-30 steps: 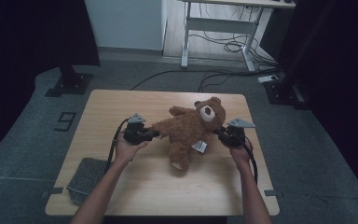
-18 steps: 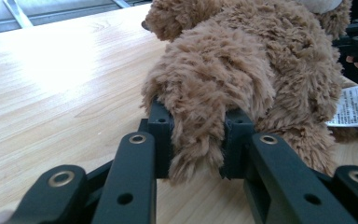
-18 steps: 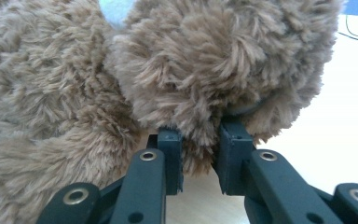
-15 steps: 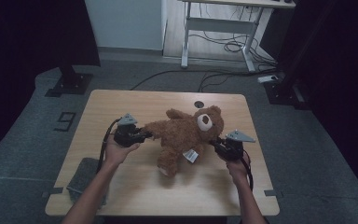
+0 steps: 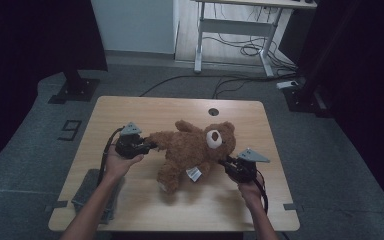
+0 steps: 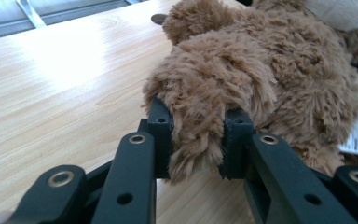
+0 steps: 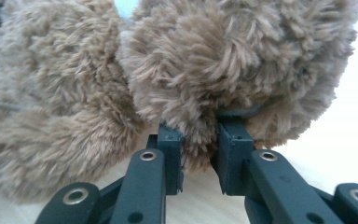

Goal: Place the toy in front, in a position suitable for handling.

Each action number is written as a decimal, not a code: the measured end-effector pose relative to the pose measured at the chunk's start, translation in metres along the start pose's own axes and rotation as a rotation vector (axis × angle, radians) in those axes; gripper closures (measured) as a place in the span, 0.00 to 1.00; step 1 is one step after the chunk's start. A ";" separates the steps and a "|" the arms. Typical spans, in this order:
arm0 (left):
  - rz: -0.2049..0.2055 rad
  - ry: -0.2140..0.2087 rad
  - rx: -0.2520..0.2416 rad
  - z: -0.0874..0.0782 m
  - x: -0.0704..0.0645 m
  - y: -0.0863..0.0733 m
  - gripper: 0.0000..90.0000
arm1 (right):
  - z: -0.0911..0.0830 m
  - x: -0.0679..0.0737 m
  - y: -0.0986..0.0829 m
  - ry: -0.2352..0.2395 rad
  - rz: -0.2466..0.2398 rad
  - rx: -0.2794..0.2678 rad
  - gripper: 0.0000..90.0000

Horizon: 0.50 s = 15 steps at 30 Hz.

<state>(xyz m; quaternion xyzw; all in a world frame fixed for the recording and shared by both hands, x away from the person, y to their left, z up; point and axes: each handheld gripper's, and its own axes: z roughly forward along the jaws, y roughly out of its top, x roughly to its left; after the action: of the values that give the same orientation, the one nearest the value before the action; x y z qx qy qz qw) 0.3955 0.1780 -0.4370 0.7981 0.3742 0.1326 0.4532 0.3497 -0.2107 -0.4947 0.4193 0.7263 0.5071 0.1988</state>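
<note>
While teddy bear (image 5: 190,150) lies between them, left tool (image 6: 193,140), right tool (image 7: 198,140) each pinch fur.

**Both grippers clamped, forearms reaching in from below**

The left gripper (image 5: 147,146) sits at the left of the high view, jaws pinched on brown fur; the left hand (image 5: 117,162) grips it from behind; the right gripper (image 5: 228,164) points up-left, jaws likewise pinched on fur; the right hand (image 5: 250,189) holds it, forearm nearly straight.
</note>
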 end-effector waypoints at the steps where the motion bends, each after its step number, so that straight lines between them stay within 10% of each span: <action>1: -0.003 0.002 0.003 0.002 0.001 0.000 0.79 | 0.000 0.002 -0.002 0.002 0.006 0.003 0.82; 15: -0.049 0.037 0.066 0.034 0.017 -0.007 0.76 | 0.013 0.022 -0.037 0.020 0.040 0.104 0.82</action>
<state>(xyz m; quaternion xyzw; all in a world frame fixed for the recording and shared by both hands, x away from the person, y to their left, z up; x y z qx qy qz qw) 0.4220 0.1712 -0.4637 0.8007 0.4061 0.1237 0.4227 0.3315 -0.1905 -0.5303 0.4385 0.7449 0.4770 0.1592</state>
